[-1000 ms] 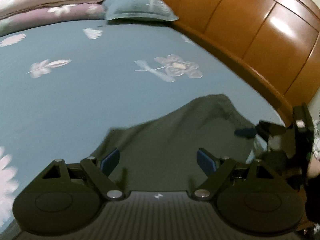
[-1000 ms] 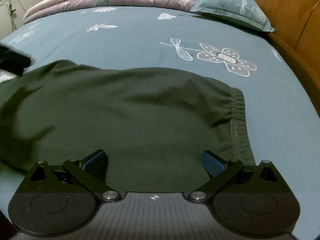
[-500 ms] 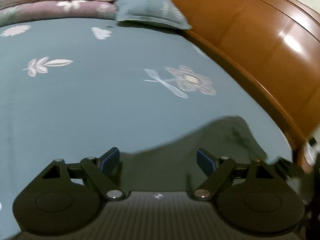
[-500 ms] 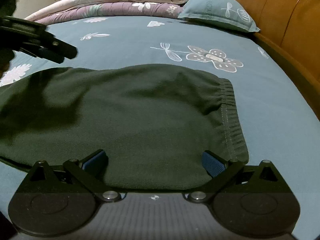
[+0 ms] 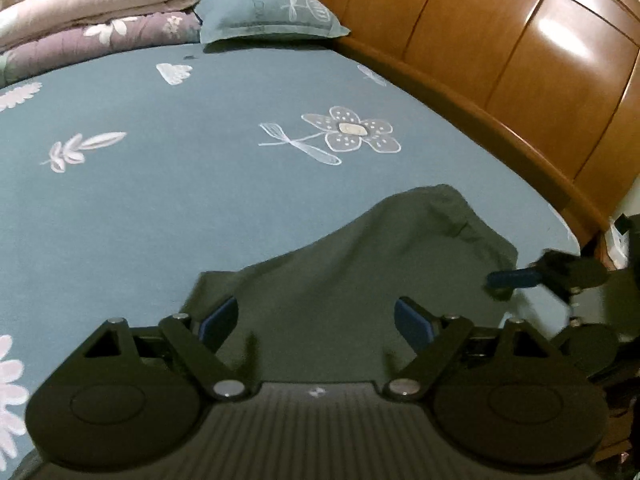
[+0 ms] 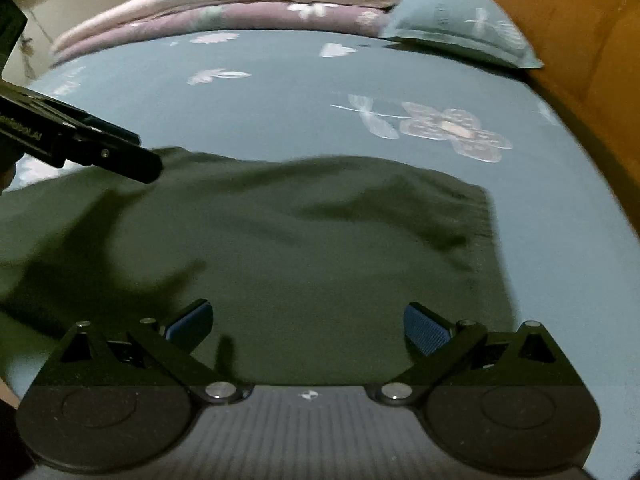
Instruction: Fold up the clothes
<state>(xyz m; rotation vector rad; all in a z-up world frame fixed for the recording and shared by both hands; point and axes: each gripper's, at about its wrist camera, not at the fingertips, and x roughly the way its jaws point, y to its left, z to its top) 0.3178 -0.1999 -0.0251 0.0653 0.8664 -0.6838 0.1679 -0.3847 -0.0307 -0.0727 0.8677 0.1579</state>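
Note:
A dark green garment (image 5: 340, 276) (image 6: 280, 248) with an elastic waistband (image 6: 480, 216) lies spread on the blue floral bedsheet (image 5: 160, 200). My left gripper (image 5: 316, 322) is open, low over the garment's near part, with nothing between its blue pads. My right gripper (image 6: 308, 326) is also open, hovering over the cloth's near edge. The other gripper shows in each view: the right one (image 5: 516, 280) at the right edge beside the waistband end, the left one (image 6: 100, 152) at the left, above the garment's far corner.
A blue pillow (image 5: 268, 8) and folded pink and purple quilts (image 5: 100, 20) lie at the far end of the bed. A wooden headboard (image 5: 500, 60) runs along the right side. Bare sheet (image 6: 280, 92) stretches beyond the garment.
The left gripper has pulled back and lowered, so more of the garment shows between its fingers. The right view has shifted closer and lower over the cloth. Both stay open.

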